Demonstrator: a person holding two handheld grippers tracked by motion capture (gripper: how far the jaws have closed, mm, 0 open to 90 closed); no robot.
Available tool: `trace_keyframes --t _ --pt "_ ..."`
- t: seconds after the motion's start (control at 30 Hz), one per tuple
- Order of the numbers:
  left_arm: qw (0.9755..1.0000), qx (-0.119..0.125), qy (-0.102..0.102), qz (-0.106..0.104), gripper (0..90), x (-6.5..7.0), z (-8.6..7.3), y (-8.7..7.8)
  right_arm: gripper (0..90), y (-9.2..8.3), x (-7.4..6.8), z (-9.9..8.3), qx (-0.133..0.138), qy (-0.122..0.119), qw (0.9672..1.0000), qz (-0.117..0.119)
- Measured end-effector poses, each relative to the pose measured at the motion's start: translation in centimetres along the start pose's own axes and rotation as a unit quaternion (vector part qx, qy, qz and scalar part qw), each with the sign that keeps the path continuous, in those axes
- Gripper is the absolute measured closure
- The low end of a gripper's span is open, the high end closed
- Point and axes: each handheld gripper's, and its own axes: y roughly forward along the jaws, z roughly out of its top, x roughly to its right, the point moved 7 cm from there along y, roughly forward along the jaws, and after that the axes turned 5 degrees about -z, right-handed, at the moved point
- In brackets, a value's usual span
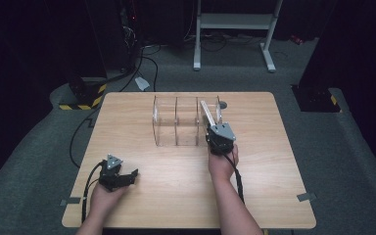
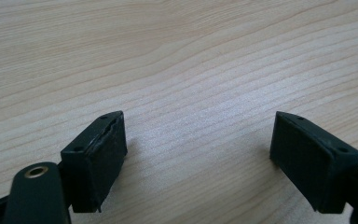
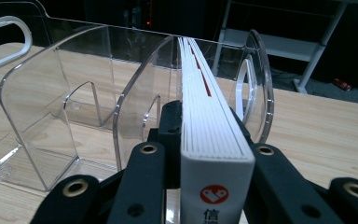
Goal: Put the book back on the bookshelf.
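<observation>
A clear acrylic rack [image 1: 176, 122] with three compartments stands on the wooden table [image 1: 142, 105], toward the far side. My right gripper [image 1: 209, 131] is shut on a white book [image 1: 206, 113], which it grips by the spine end. The book is tilted, and its far end reaches into the rack's rightmost compartment. In the right gripper view, the book [image 3: 205, 112] runs forward from my right gripper [image 3: 209, 140], between a divider and the end wall of the rack [image 3: 51, 102]. My left gripper [image 1: 131, 175] rests near the table's front left corner. Its jaws are open with nothing between them, and the left gripper [image 2: 198, 149] lies close over bare wood.
A small grey round object [image 1: 223, 104] lies on the table just behind the rack. Grey tape strips [image 1: 306, 197] mark the table's front corners. On the floor beyond the table are a white metal stand [image 1: 235, 22] and several cables [image 1: 147, 63].
</observation>
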Motion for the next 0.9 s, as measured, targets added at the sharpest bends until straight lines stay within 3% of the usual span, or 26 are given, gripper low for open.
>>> trace_keyframes --t 0.4,0.9 --pt "1.0000 0.001 0.002 0.002 19.2 0.0 -0.1 -0.1 74.6 -0.3 0.2 -1.0 -0.001 0.012 0.9999 -0.006" --pt "1.0000 0.001 0.001 0.002 19.3 0.0 -0.1 -0.1 68.8 -0.8 0.7 -2.4 -0.031 0.023 0.9993 -0.005"
